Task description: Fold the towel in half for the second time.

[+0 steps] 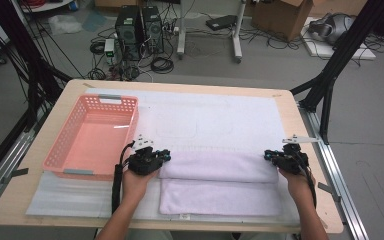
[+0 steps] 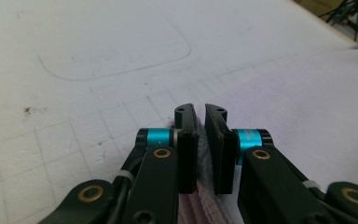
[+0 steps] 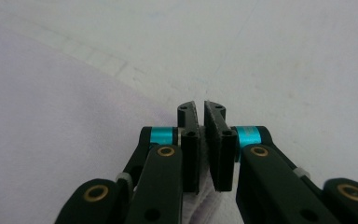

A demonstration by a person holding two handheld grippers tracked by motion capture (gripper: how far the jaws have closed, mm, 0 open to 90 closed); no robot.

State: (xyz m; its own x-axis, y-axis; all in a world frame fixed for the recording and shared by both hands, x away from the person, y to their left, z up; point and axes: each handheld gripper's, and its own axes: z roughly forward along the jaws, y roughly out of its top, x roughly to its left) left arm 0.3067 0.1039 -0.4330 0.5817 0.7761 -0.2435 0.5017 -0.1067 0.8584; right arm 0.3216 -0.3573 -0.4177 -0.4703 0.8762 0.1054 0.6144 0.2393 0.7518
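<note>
Two black two-jaw grippers work one pale lilac terry towel (image 1: 220, 182), which lies folded lengthwise on the white padded mat (image 1: 205, 120) at the near edge of the light wooden table (image 1: 290, 107).

Left gripper (image 1: 164, 157): at the towel's left end, on the upper folded layer. In the left gripper view its jaws stand nearly together with a strip of lilac cloth pinched between the pads (image 2: 186, 154).

Right gripper (image 1: 269, 156): at the towel's right end, same folded layer. In the right gripper view the jaws are likewise almost closed, with pale cloth caught between them low in the gap.

Container: one salmon-pink perforated plastic basket (image 1: 60, 150), rectangular, on the table's left side, just beside the left gripper. Nothing lies in it; the bare floor of the basket shows. Grey strips sit on its near and far rims; any text on them is too small to read.

Writing: no legible label or brand on towel, mat or basket. A faint rounded outline is drawn on the mat beyond the towel.
</note>
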